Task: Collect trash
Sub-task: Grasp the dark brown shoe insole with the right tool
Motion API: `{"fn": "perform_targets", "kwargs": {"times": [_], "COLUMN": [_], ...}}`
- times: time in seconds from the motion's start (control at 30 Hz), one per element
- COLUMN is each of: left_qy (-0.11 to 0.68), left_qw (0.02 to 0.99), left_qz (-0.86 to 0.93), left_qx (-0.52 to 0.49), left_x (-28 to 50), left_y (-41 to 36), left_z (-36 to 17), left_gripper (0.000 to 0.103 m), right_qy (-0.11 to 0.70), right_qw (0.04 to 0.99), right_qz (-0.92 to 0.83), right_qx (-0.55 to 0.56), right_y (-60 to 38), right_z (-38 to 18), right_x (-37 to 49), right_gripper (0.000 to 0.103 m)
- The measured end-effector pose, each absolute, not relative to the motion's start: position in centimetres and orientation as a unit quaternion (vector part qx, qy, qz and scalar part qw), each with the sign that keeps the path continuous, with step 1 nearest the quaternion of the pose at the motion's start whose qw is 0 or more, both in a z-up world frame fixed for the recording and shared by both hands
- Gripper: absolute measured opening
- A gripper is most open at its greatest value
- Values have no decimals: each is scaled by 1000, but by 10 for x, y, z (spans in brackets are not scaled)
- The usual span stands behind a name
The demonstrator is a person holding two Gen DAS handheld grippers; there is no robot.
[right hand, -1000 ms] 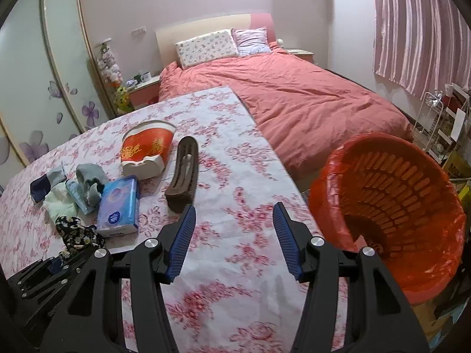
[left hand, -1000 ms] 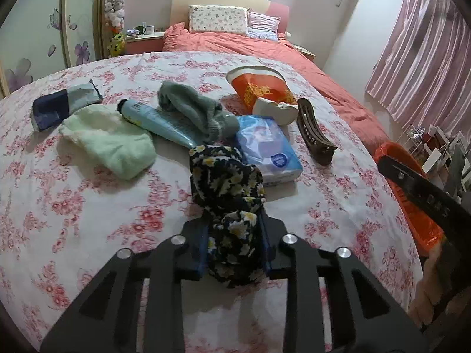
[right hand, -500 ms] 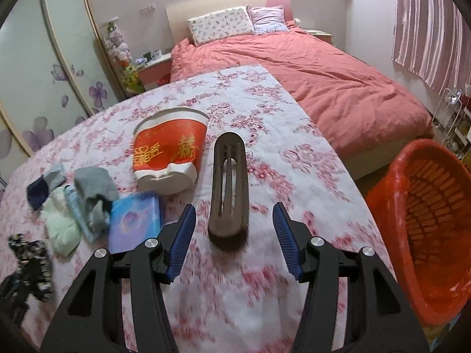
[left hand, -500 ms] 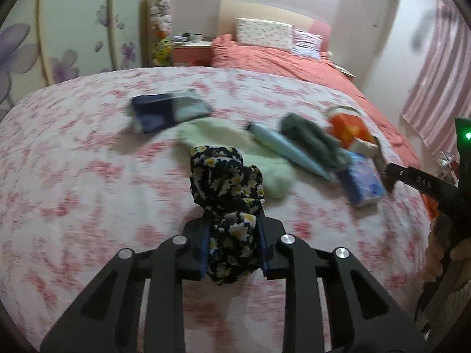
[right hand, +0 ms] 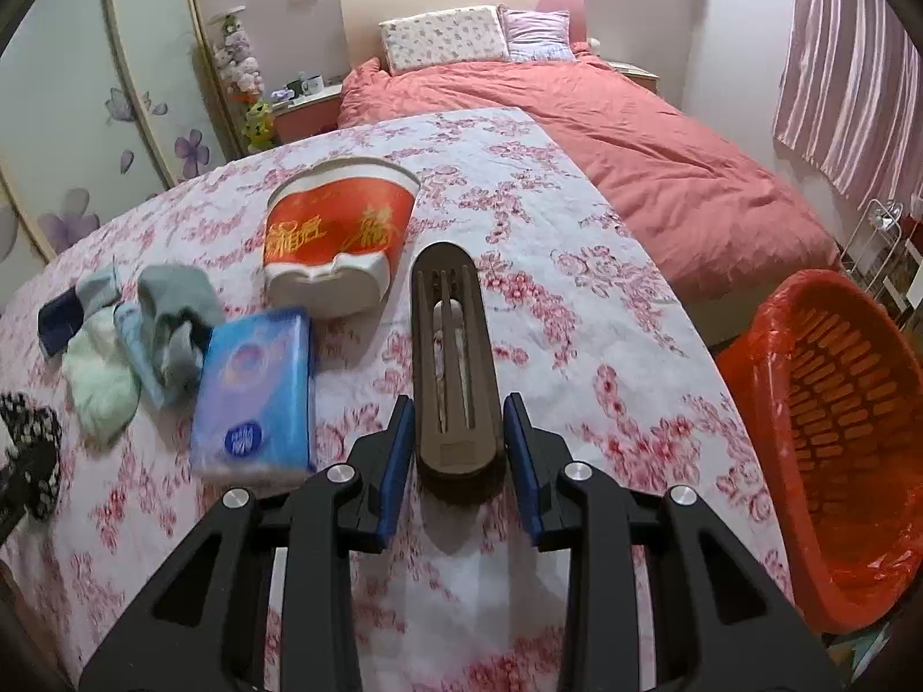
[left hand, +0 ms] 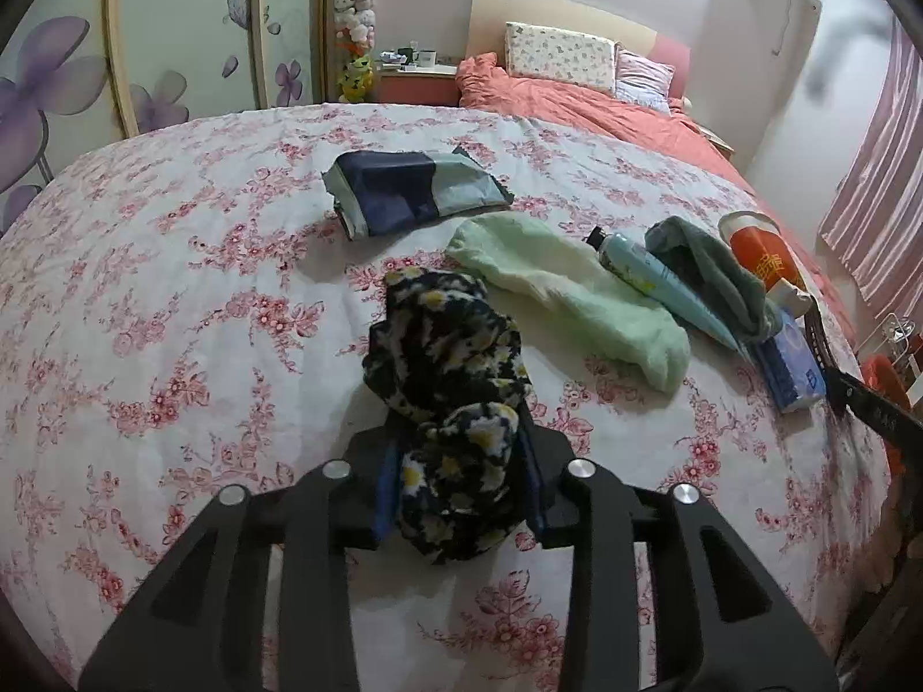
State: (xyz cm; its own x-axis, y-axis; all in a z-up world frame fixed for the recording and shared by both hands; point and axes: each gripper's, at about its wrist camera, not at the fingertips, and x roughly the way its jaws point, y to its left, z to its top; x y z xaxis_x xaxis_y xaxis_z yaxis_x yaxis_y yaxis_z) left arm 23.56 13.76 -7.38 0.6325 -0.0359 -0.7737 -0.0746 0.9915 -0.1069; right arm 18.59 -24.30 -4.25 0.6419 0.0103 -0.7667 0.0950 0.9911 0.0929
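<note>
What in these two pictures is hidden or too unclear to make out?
- Orange bin: right wrist view, its bottom is cut off by the picture edge, contents unseen.
- Brown clip: whether the right fingers touch it is unclear.
- Floral cloth: left wrist view, its lower end is hidden between the left fingers.
- Blue tissue pack: print blurred.

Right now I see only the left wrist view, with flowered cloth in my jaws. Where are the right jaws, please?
Observer: The right gripper has its jaws on either side of the brown hair clip's near end; I cannot tell whether they touch it.
Operator: Is something close beside this clip?
Observer: The blue tissue pack lies to its left, apart from it.
Operator: And the basket, is it full?
Observer: The orange basket stands right of the table; inside I see only its red liner.
</note>
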Motion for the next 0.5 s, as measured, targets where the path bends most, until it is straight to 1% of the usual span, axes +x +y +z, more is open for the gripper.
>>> {"fn": "perform_targets", "kwargs": {"times": [0.17,0.37,0.5], "left_qy": [427,427,425], "left_qw": [901,901,900], "left_qz": [5,-6,-4], "left_qx": [-78,-84,-90], "left_x": [237,237,237], "left_y": [142,141,142], "left_z": [-75,-75,-75], "left_gripper": [38,45,46], "right_qy": [424,423,421], "right_qw": [903,903,903], "right_qz": [-24,-22,-17], "right_qx": [64,70,83], "right_y": [-243,-245,-249], "right_z": [-43,-44,-44], "right_x": [188,188,187], "right_gripper": [33,34,35]}}
